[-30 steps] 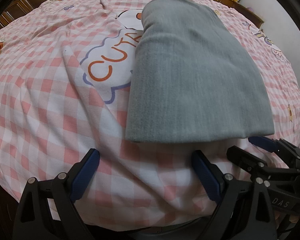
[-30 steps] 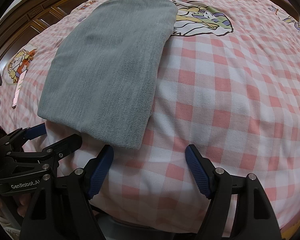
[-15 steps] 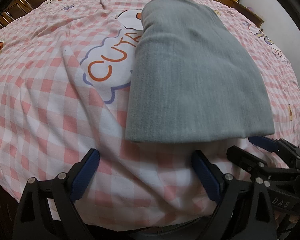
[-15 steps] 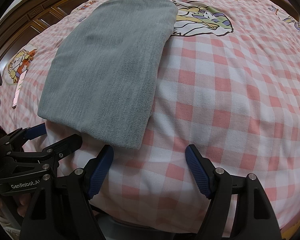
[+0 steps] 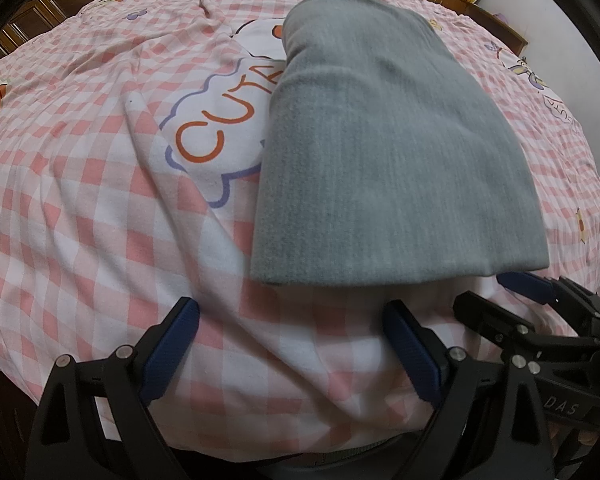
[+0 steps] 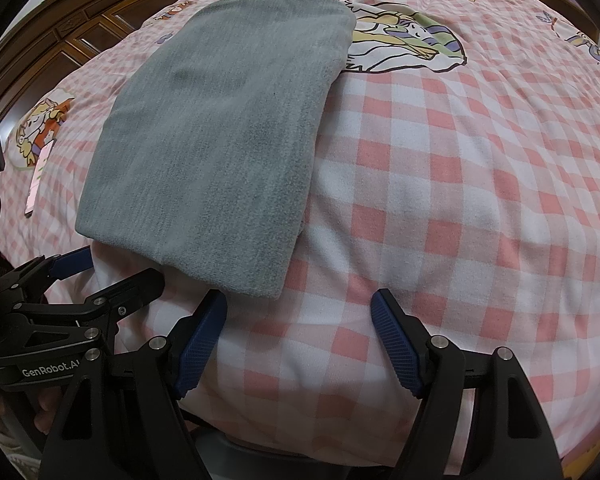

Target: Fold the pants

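The pants (image 5: 384,152) lay folded into a neat rectangle on the bed (image 5: 80,184); I judged folding nearly done. Both hand-held grippers, left (image 5: 292,344) and right (image 6: 298,344), hung released, empty, just short of its near edge.

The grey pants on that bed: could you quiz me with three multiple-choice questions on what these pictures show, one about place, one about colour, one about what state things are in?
1. Where do the pants lie?
A. on the checked bedspread
B. on a wooden floor
C. hanging in a wardrobe

2. What colour are the pads on the gripper fingers?
A. red
B. blue
C. yellow

3. How do the left gripper and right gripper stand?
A. both clamped on the pants
B. one open, one clamped on the pants
C. both open, holding nothing

Answers:
1 A, the grey cloth rests folded on the pink and white checks.
2 B, each finger carries a ribbed blue pad.
3 C, both pairs of fingers are spread wide, short of the near edge of the pants.
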### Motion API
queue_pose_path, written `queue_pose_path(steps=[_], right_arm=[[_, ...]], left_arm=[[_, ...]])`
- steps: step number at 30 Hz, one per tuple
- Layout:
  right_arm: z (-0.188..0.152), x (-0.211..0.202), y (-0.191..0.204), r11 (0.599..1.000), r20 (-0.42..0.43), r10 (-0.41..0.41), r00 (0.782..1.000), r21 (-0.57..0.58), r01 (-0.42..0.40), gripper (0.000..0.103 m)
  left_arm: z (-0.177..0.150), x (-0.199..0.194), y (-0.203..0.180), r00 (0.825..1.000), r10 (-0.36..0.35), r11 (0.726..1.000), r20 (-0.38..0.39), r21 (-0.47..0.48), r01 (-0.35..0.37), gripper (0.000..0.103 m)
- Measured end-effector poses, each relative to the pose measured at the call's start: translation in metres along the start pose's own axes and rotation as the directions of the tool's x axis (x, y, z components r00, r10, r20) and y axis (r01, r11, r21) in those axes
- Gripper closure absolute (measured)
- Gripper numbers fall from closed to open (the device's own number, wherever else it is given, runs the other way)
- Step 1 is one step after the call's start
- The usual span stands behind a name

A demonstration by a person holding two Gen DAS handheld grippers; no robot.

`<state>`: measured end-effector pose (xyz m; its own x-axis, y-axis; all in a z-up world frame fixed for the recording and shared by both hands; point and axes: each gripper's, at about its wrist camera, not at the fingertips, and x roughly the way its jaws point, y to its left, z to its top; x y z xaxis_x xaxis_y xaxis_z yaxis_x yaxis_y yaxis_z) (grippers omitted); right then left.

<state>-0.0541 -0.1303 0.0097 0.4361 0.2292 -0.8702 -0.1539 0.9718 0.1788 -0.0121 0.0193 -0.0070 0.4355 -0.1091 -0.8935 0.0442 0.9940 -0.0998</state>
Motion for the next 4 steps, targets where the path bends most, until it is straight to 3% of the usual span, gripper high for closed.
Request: queue_pose_path(steps=[4], right_arm=[[-0.0001, 0.0000, -0.0001, 1.000, 0.000, 0.000, 1.000, 0.000, 0.000, 0.027]], left_arm=[[0.0000, 0.0000, 0.0000, 1.000, 0.000, 1.000, 0.000, 0.000, 0.000, 0.007]])
